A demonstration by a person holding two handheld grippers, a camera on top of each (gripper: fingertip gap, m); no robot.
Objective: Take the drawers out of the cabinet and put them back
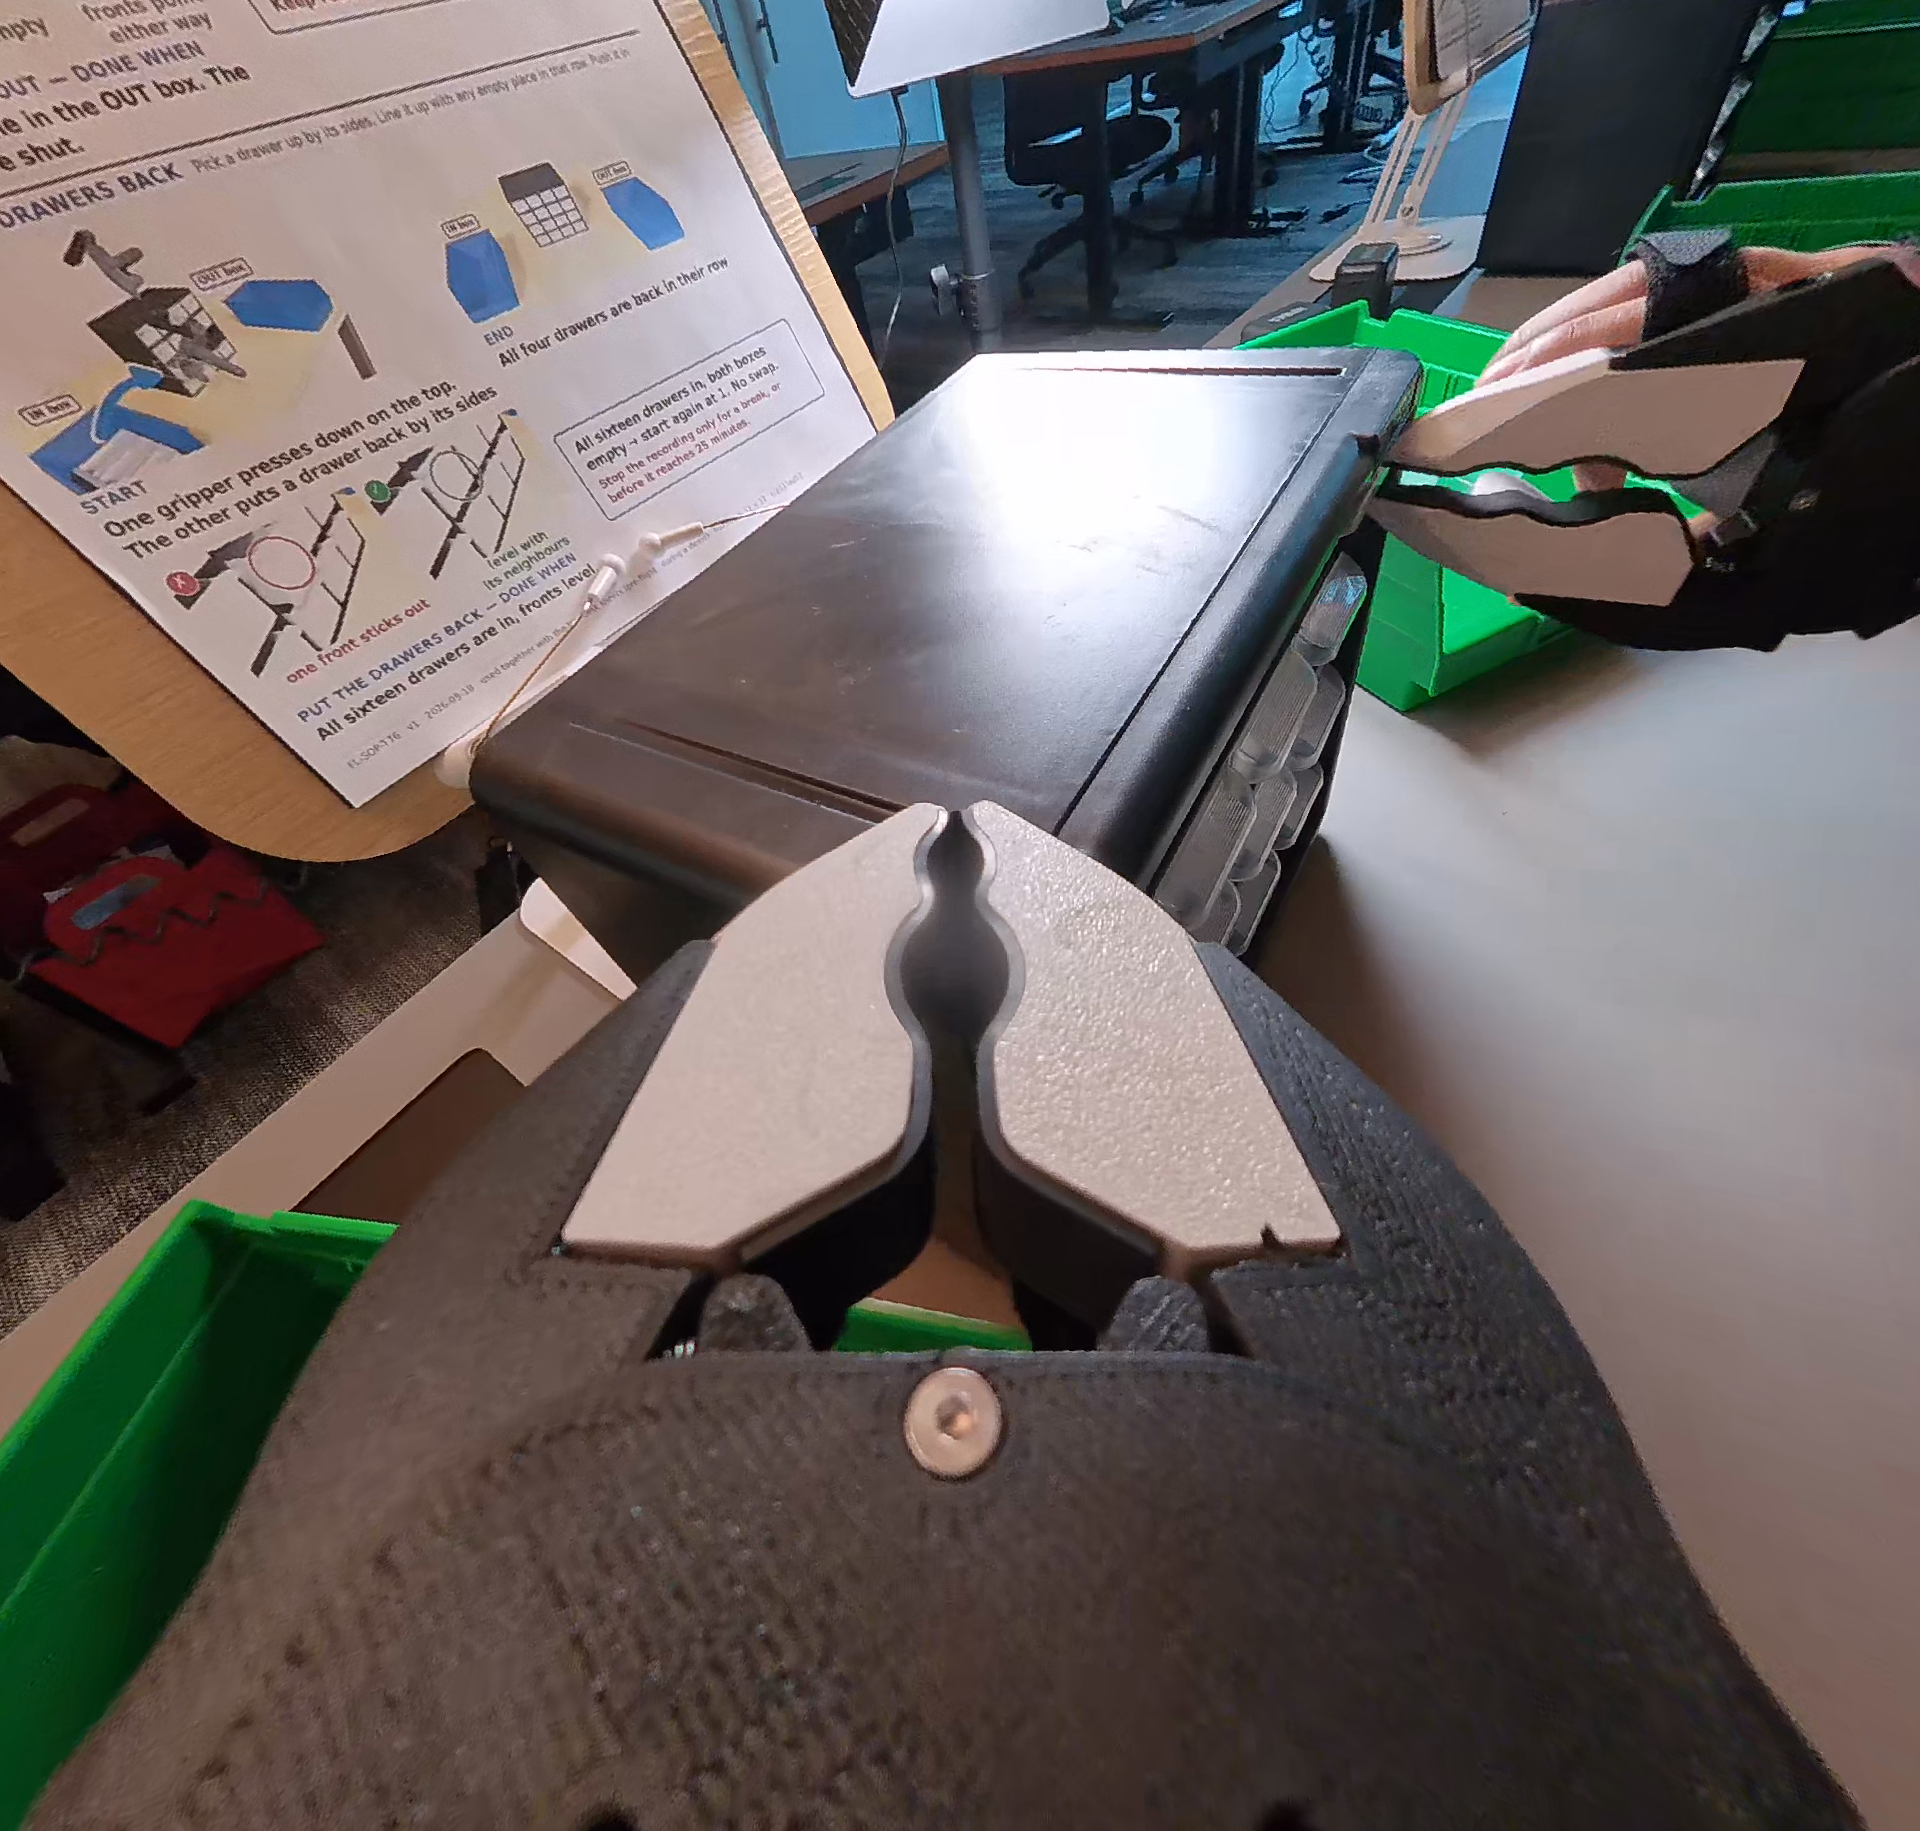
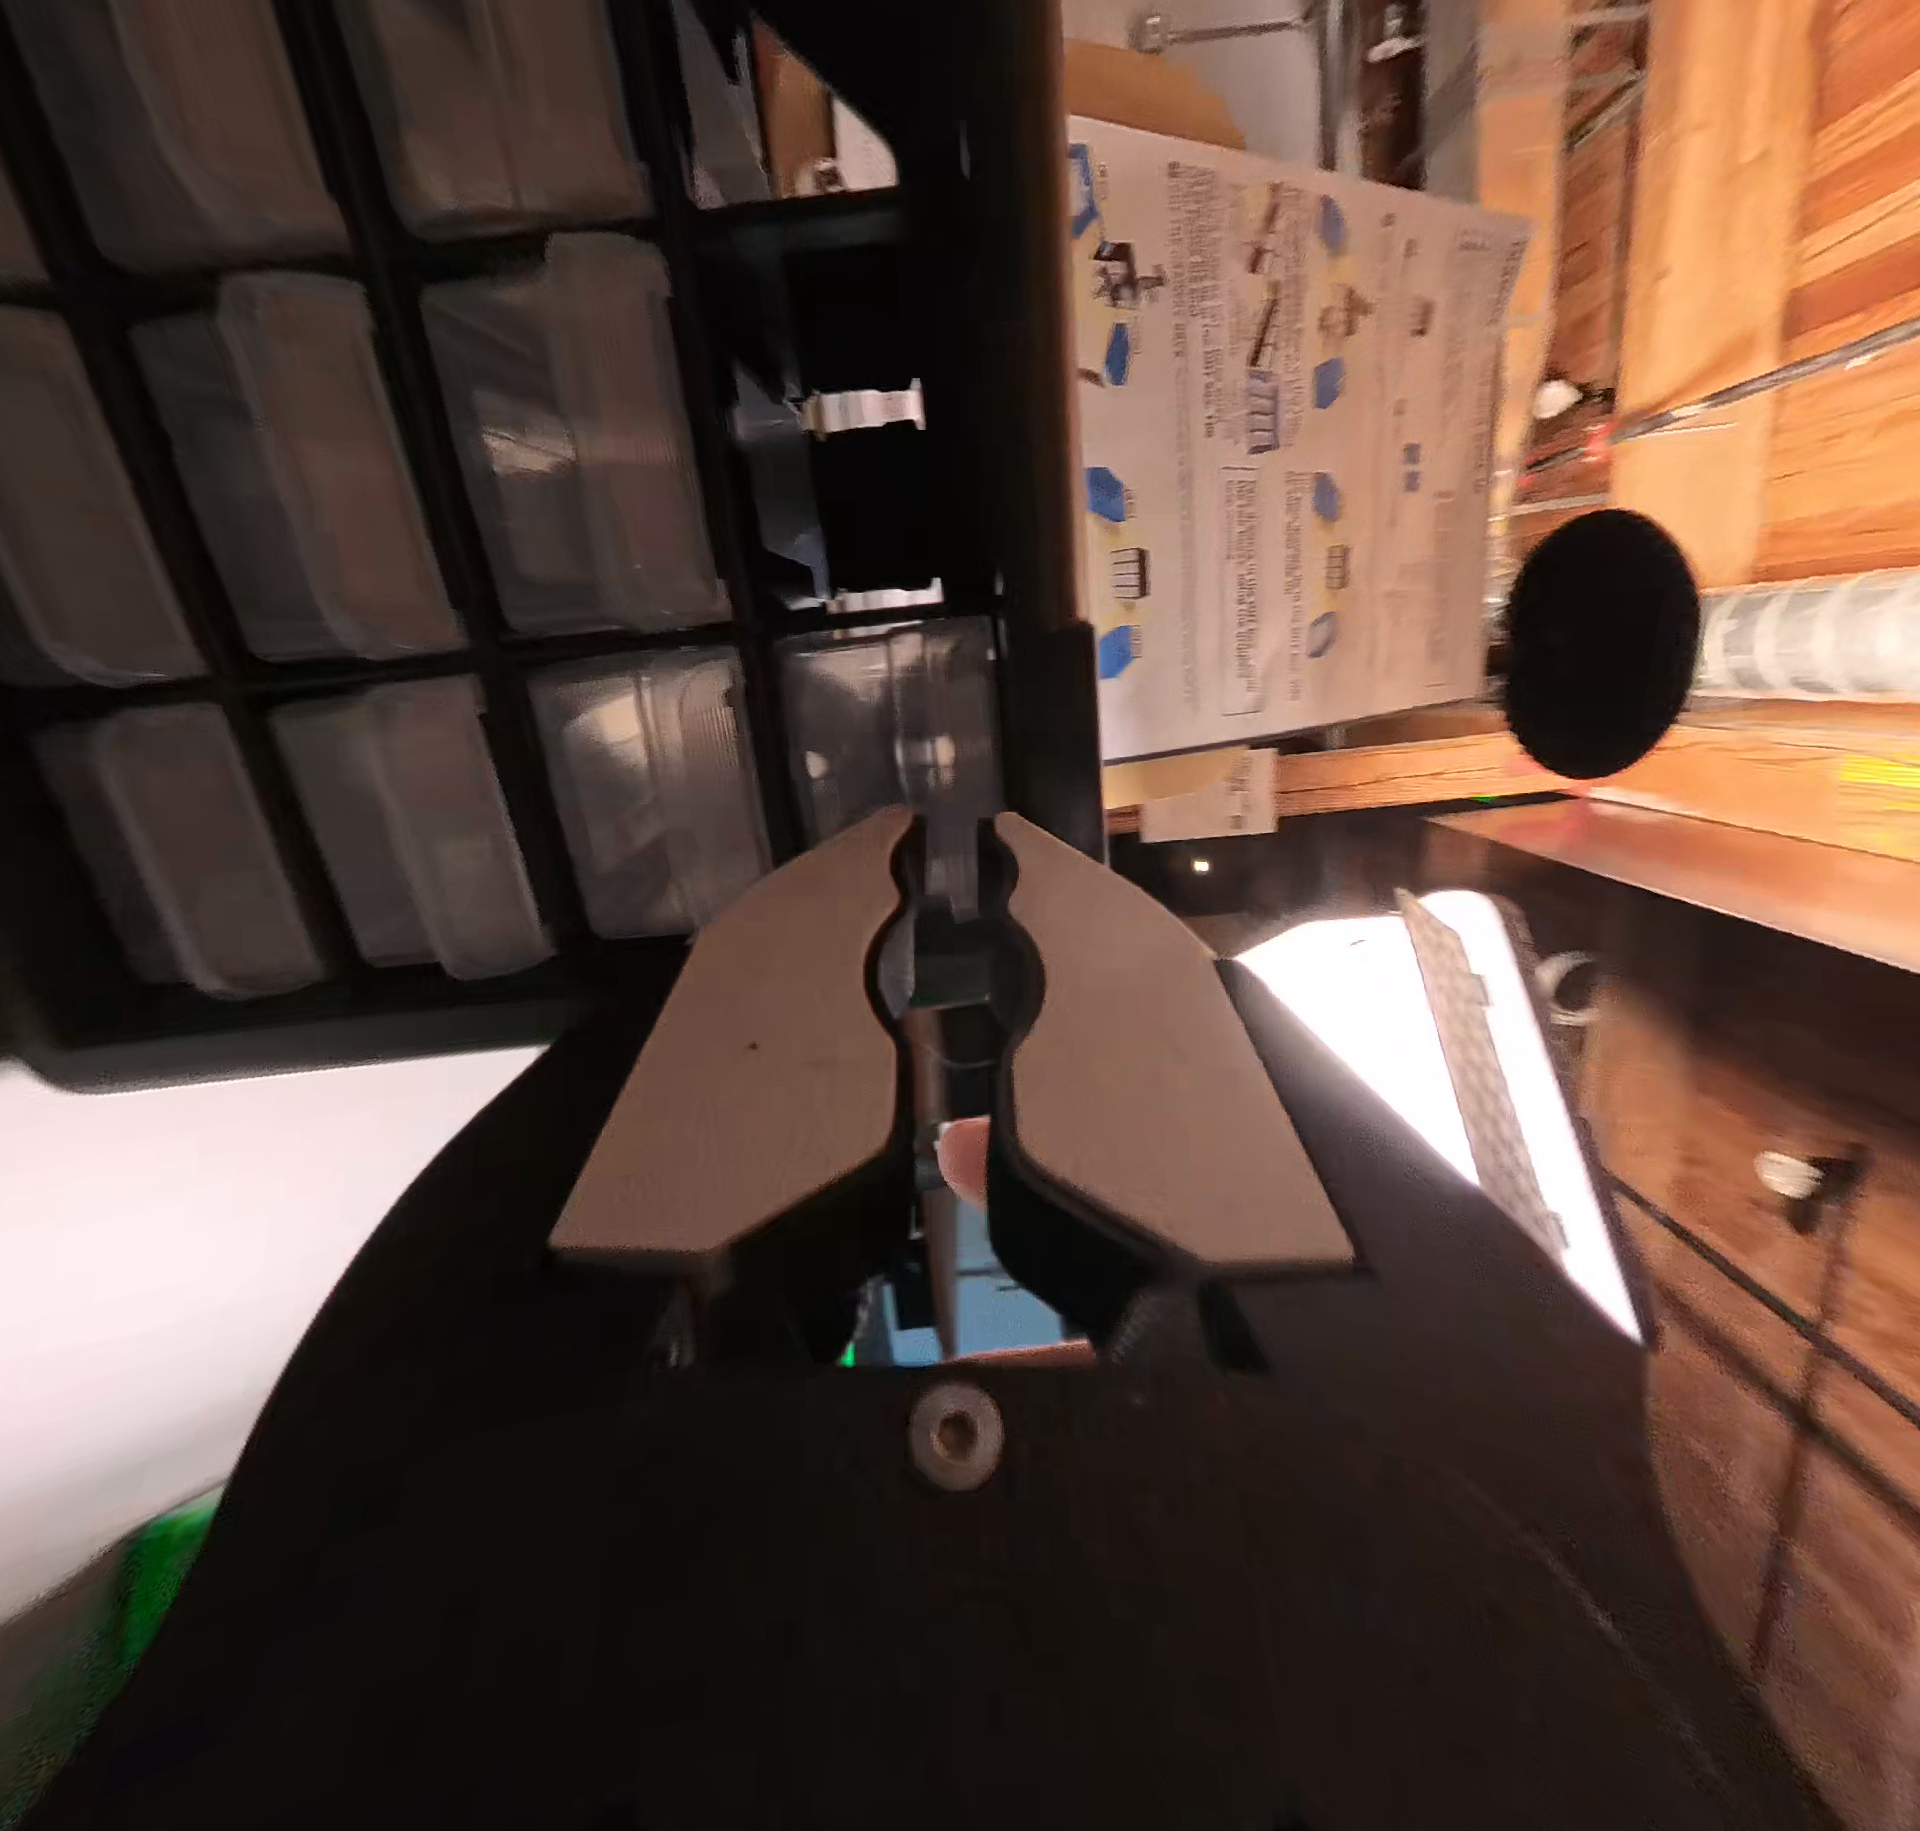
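The black cabinet (image 1: 935,576) stands on the table, its clear drawers (image 1: 1262,773) facing right. My left gripper (image 1: 956,820) is shut and empty, its tips at the near end of the cabinet's top; I cannot tell whether they touch it. My right gripper (image 2: 954,825) is turned on its side and is shut on the handle tab of a clear drawer (image 2: 883,721) in the top row at the cabinet's corner. The slots (image 2: 862,493) beside that drawer in the same row are empty. The right gripper also shows in the left wrist view (image 1: 1397,477) at the cabinet's far top front corner.
A green bin (image 1: 125,1418) sits under my left gripper at the lower left. Another green bin (image 1: 1455,638) stands behind the right gripper. A wooden board with an instruction sheet (image 1: 364,327) leans behind the cabinet. The pale table (image 1: 1610,950) stretches in front of the drawers.
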